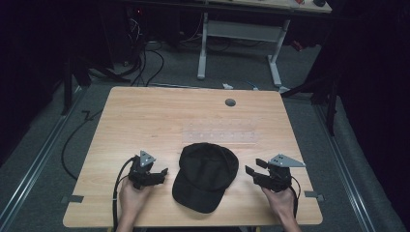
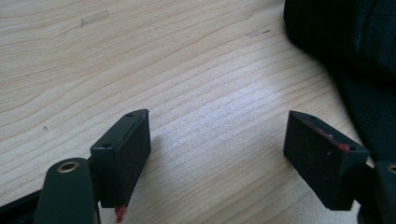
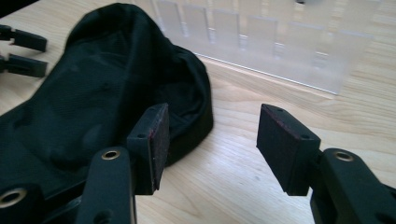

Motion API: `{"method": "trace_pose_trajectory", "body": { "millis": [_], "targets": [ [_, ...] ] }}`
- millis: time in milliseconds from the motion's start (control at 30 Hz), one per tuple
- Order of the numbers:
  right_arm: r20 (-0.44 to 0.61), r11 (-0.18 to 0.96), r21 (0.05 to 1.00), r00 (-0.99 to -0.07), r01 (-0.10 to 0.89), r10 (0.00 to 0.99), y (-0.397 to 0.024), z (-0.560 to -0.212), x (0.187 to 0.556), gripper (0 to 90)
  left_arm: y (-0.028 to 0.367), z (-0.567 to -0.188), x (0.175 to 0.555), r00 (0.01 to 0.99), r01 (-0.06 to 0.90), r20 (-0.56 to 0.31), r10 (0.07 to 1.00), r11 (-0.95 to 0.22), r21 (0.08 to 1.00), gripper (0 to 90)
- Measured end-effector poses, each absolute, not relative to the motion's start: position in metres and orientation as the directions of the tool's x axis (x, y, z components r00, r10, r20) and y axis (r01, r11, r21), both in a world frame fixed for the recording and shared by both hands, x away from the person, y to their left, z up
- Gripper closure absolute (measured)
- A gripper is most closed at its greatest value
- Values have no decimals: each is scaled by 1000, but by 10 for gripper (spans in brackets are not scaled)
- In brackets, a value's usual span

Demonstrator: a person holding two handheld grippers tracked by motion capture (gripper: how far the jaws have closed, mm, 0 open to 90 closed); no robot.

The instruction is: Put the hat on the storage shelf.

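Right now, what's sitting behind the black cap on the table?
Behind the black cap lies a clear plastic organiser tray with small compartments, resting on the wooden table. The cap's crown covers the tray's near left end, and the compartments' contents cannot be told.

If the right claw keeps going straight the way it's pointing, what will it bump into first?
Probably the black cap. The right claw points left toward the cap's crown, with open jaws and only bare table between. In the right gripper view the cap sits slightly left, so it might just graze it.

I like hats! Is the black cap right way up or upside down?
Right way up: the cap lies crown up on the table, brim toward the person.
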State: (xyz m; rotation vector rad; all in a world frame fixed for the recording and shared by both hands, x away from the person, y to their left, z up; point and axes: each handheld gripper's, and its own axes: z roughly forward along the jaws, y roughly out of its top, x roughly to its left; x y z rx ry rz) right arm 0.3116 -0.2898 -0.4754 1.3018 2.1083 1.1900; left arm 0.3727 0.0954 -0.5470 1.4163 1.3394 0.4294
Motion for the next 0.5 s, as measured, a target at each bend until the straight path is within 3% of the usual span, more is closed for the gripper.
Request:
{"method": "trace_pose_trajectory", "body": {
  "millis": [500],
  "targets": [
    [128, 236, 828, -582, 508, 803, -264, -470, 315, 496, 96, -547, 373, 296, 477, -398, 868, 227, 849, 239]
  ]
}}
